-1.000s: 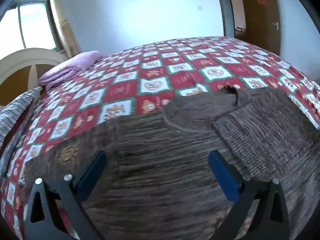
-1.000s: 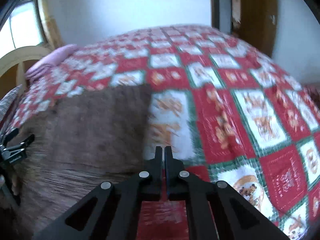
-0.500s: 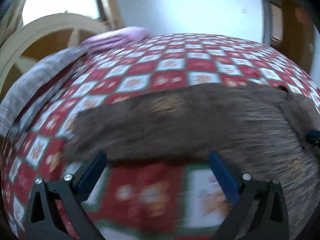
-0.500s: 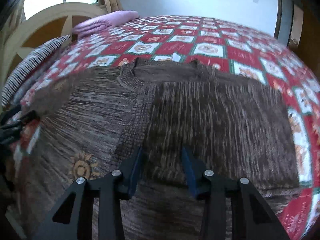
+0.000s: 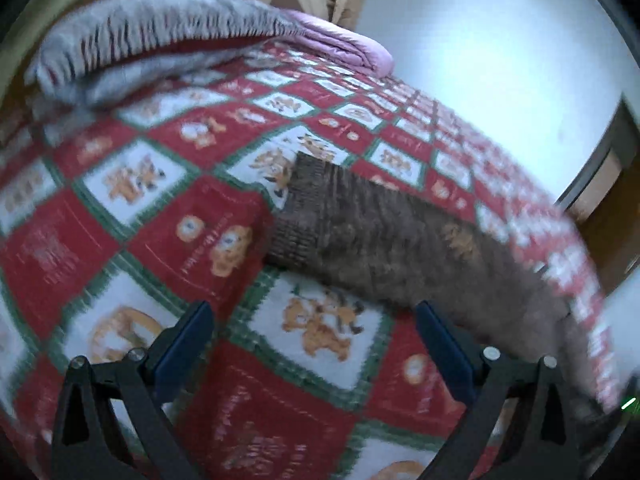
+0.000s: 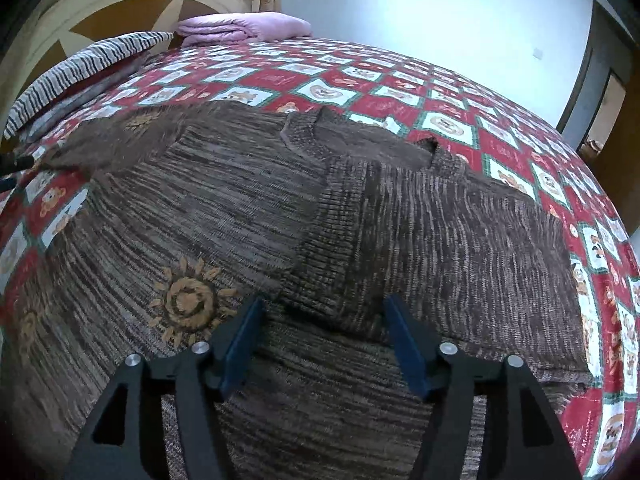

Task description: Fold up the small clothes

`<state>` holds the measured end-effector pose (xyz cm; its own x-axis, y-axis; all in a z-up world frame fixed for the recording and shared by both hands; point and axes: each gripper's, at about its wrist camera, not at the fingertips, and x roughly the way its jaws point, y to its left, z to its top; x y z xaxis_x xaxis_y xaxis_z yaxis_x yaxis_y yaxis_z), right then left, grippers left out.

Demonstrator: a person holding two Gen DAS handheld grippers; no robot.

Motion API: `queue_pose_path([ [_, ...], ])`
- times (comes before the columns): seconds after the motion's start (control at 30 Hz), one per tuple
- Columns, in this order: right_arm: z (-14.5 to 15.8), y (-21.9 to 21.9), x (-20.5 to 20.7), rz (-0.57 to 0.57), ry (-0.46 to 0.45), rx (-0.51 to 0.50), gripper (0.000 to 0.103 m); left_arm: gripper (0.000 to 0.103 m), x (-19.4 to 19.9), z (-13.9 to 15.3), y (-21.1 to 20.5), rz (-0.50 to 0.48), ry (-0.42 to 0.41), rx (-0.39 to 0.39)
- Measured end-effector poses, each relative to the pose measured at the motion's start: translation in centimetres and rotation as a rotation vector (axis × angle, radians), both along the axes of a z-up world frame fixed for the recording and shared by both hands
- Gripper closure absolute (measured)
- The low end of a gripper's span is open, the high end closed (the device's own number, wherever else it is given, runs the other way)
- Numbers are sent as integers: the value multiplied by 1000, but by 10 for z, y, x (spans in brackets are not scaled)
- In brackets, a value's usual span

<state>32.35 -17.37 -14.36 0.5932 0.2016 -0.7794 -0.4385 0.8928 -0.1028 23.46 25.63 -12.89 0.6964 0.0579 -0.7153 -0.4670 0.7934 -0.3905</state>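
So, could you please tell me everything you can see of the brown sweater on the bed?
The sweater is a brown, streaky knit with orange sunflower motifs and ribbed cuffs. It lies flat on the red checked quilt, collar away from the camera. One sleeve is folded in across the body; the other stretches out over the quilt. Nothing grips it.

Sweater (image 6: 248, 208) was brown marled knit with orange-tan sun motifs, ribbed darker cuff on the sleeve (image 5: 384, 236); bedspread (image 6: 452, 92) was red and white checks with green borders and orange bear prints; folded blanket (image 6: 244, 26) was lilac; another blanket (image 6: 84, 64) grey-white with black stripes; headboard (image 6: 132, 0) cream over brown; gripper pads (image 6: 240, 344) blue on black arms; wall (image 6: 420, 8) white
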Motion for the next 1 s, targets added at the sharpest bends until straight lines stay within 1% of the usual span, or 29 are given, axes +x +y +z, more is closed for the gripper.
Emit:
queue_pose_path([
  [0.07, -1, 0, 2, 1, 1, 8, 35, 6, 3, -3, 5, 3, -40, -110],
  [0.13, -1, 0, 1, 1, -6, 5, 34, 9, 10, -7, 9, 14, -68, -187],
  [0.2, -2, 3, 0, -1, -16, -5, 34, 15, 16, -9, 9, 19, -89, -226],
  [0.27, -2, 4, -1, -3, -24, -13, 33, 16, 25, -14, 12, 24, -97, -264],
  [0.33, -2, 5, -2, -7, -32, -20, 31, 18, 33, -20, 15, 42, -88, -283],
  [0.47, -2, 4, -2, -12, -39, -22, 30, 18, 40, -19, 20, 66, -111, -266],
  [0.53, -2, 4, -2, -13, -43, -25, 29, 23, 45, -20, 23, 80, -112, -246],
  [0.57, -2, 4, -2, -14, -45, -27, 29, 32, 48, -20, 24, 92, -109, -226],
  [0.6, -2, 4, -2, -15, -47, -28, 29, 50, 51, -20, 25, 97, -104, -212],
  [0.63, -2, 4, -2, -15, -48, -28, 29, 64, 52, -21, 25, 92, -101, -206],
  [0.67, -3, 4, -3, -16, -49, -28, 29, 97, 57, -25, 26, 62, -88, -228],
  [0.7, -2, 3, -2, -16, -49, -26, 29, 94, 58, -29, 27, 53, -76, -247],
  [0.73, -3, 3, -2, -16, -48, -26, 29, 94, 57, -30, 28, 58, -74, -248],
  [0.83, -2, 3, -2, -14, -44, -18, 28, 95, 50, -18, 25, 47, -101, -183],
  [0.9, 1, -1, -3, -7, -36, 9, 28, 95, 46, -11, 27, 48, -121, -178],
  [1.0, 13, -12, -5, -26, -29, 69, 28, 95, 45, 2, 32, 43, -147, -179],
])
